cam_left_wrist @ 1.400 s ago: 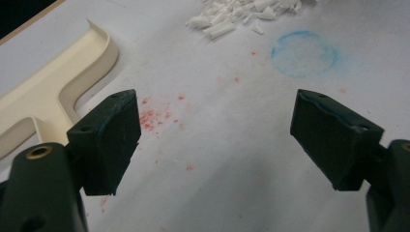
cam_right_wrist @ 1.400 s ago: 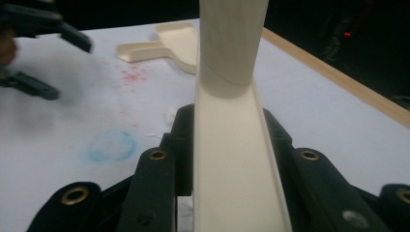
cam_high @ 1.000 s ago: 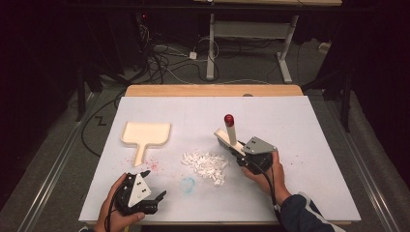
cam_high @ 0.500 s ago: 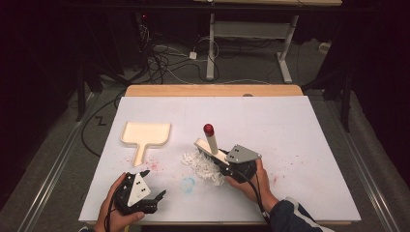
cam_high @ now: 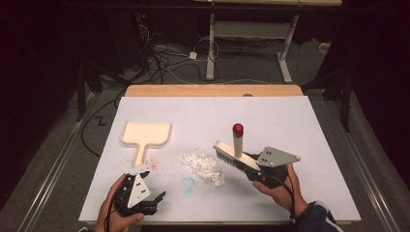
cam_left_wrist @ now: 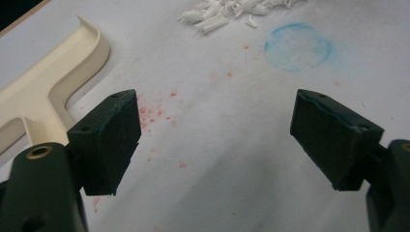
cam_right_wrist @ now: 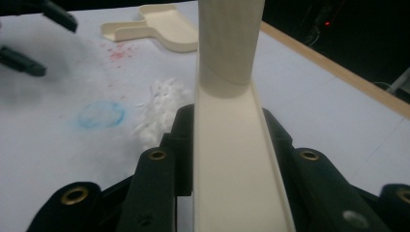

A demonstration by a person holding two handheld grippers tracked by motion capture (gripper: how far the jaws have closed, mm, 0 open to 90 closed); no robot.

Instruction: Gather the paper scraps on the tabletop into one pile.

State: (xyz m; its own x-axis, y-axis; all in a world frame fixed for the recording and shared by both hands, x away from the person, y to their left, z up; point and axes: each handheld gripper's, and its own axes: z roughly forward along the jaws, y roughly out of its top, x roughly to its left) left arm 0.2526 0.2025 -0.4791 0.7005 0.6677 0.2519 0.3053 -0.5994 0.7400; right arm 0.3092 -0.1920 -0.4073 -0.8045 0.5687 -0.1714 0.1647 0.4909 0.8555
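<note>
Right tongs (cam_high: 249,166) clamped on brush (cam_high: 235,155); left tongs (cam_left_wrist: 217,140) apart; high view adds brush's red-tipped handle.

Black hand-held gripper (cam_high: 249,166) with brass screws, grey triangular plate.

Cream brush (cam_right_wrist: 232,159) clamped between black fingers (cam_right_wrist: 159,183), white scraps (cam_right_wrist: 159,108), blue ring (cam_right_wrist: 101,115), dustpan (cam_right_wrist: 154,25) beyond

No words, labels, brand names or numbers can be read anywhere. The only mark is a faint blue circle (cam_high: 188,183) drawn on the white worktop (cam_high: 290,121), with no writing inside it.
</note>
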